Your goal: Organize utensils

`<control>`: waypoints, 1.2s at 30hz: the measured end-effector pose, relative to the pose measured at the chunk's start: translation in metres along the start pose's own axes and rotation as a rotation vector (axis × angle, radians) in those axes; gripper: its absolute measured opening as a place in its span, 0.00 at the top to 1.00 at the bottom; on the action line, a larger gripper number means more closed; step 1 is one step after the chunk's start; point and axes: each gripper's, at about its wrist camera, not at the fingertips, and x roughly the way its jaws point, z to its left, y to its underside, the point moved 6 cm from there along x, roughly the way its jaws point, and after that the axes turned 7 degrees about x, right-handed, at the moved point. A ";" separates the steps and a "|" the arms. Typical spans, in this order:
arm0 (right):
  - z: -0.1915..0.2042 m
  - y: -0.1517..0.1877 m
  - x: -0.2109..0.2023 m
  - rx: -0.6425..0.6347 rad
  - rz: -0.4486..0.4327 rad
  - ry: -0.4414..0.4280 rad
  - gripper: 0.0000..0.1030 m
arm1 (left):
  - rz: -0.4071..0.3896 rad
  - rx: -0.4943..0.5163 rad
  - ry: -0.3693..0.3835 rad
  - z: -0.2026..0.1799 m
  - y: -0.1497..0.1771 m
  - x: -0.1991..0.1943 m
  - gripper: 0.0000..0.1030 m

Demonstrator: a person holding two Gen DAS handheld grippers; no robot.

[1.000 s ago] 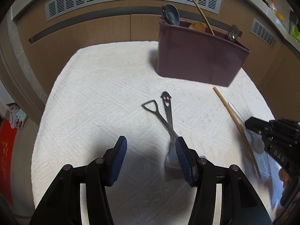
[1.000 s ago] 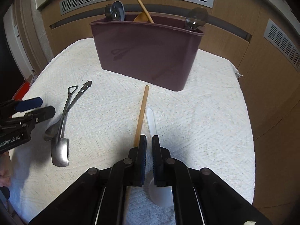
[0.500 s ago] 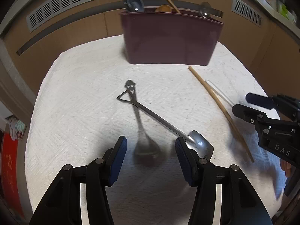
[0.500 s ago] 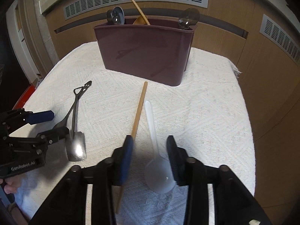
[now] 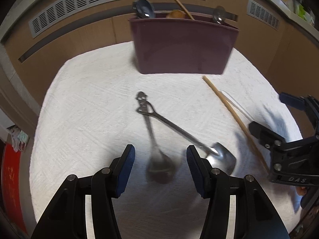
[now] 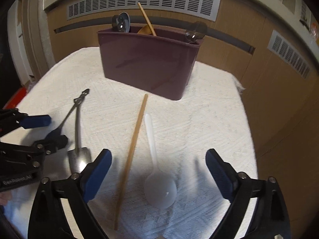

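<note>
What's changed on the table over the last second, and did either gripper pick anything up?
The right gripper went from shut to wide; its jaws are opening, with the chopstick and white plastic spoon lying loose between them. Nothing picked up. The left gripper kept its half-open gap and now frames the round metal spoon. The utensils and the maroon holder stayed put.
</note>
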 end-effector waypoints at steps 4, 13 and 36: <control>-0.005 -0.011 0.000 0.031 -0.003 0.002 0.01 | -0.015 -0.075 -0.031 0.030 -0.002 -0.003 0.47; 0.028 -0.014 0.021 0.054 0.129 -0.197 0.79 | -0.030 -0.148 -0.044 0.059 0.002 -0.008 0.47; 0.024 -0.007 0.023 0.028 0.107 -0.147 0.95 | 0.007 -0.094 -0.022 0.031 -0.005 0.001 0.47</control>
